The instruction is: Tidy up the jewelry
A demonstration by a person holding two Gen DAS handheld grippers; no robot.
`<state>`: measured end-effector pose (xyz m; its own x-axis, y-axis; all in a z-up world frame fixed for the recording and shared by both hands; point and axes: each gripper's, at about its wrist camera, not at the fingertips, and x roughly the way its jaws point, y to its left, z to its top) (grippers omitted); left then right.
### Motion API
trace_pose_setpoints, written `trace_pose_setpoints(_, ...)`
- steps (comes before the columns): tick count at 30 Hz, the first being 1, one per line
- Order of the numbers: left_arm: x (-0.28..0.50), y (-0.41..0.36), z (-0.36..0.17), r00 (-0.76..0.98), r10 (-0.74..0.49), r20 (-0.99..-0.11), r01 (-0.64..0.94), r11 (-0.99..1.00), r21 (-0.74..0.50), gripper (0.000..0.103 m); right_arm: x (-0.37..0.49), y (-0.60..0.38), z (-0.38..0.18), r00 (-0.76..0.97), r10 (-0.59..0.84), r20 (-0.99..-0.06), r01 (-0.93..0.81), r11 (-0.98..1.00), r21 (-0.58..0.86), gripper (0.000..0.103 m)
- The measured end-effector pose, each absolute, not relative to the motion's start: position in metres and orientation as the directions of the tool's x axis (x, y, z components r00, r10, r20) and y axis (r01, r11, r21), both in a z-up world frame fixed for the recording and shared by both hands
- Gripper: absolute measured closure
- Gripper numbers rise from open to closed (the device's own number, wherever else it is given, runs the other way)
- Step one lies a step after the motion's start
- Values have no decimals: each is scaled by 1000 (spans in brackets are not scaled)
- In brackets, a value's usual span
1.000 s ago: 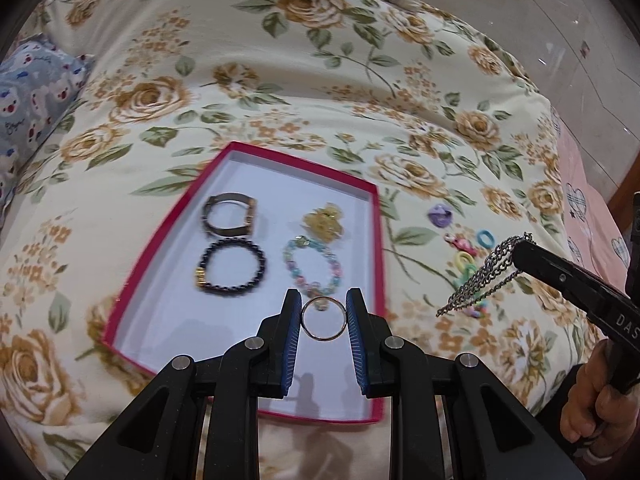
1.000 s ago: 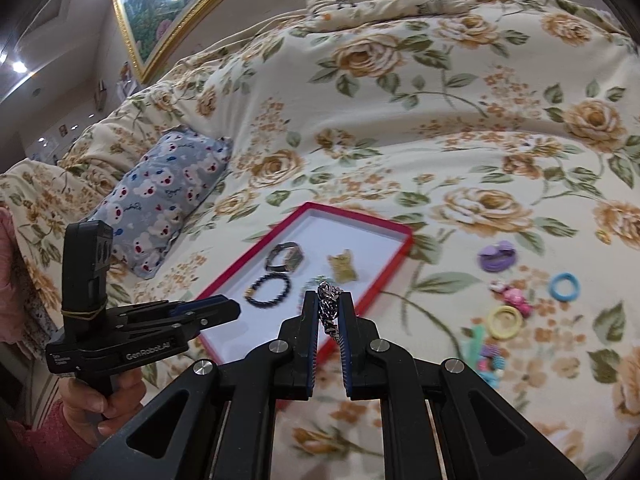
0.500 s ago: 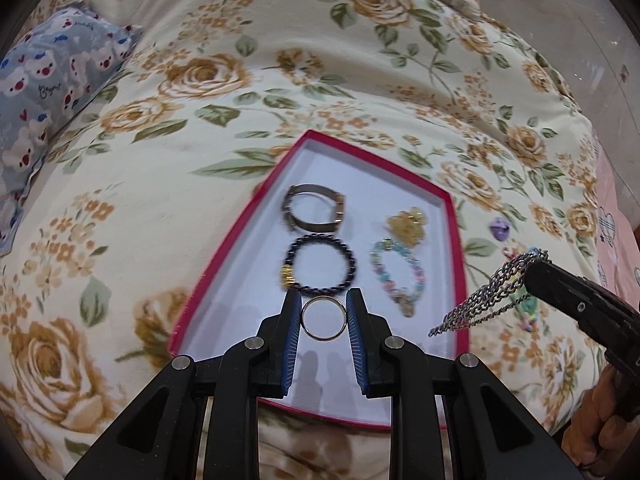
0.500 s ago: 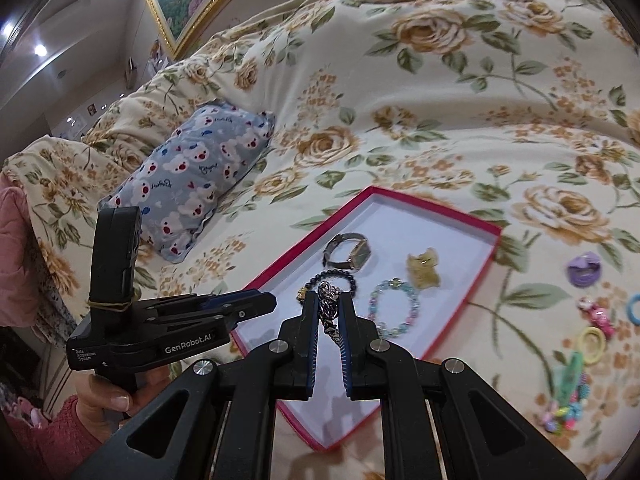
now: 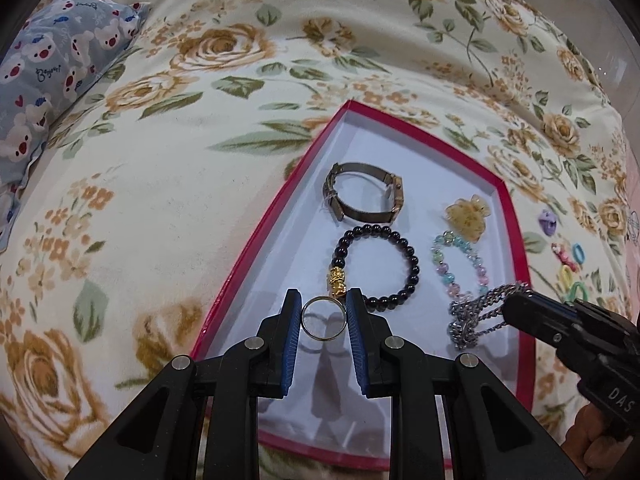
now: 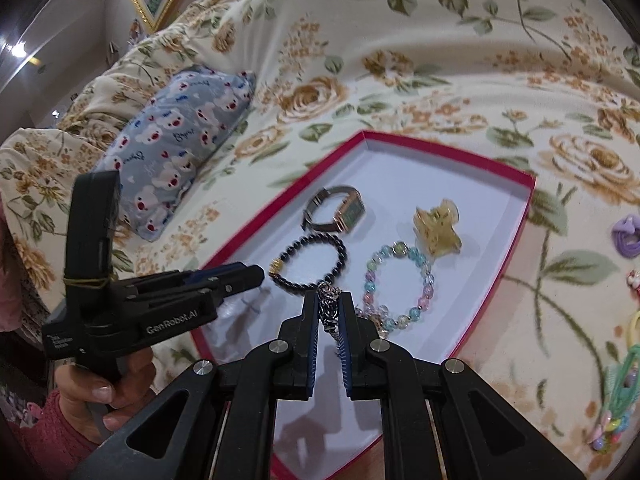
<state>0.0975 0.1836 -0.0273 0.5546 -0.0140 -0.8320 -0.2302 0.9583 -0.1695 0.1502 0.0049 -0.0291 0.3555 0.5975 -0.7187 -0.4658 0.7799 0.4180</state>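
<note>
Both grippers have sunk closer over the red tray (image 5: 516,216): left gripper (image 5: 324,312) pinches a ring (image 5: 324,317), right gripper (image 6: 331,312) clamps a chain (image 6: 329,308). Only the right view shows the watch face (image 6: 353,209).

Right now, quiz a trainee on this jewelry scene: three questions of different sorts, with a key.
1. True or false: the left tool grips a gold ring.
2. What does the right tool hold? A) silver chain B) black bead bracelet C) watch
3. Fill in: the yellow hair clip lies inside the red ____.

Key: 1 true; 2 A; 3 box.
</note>
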Motion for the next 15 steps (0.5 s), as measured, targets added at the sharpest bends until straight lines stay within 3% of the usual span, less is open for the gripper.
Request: trace_pose_setpoints(15, 105, 172, -36, 548, 31, -836, -211, 972, -101, 80, 157, 6, -53, 306, 566, -765, -455, 793, 404, 92)
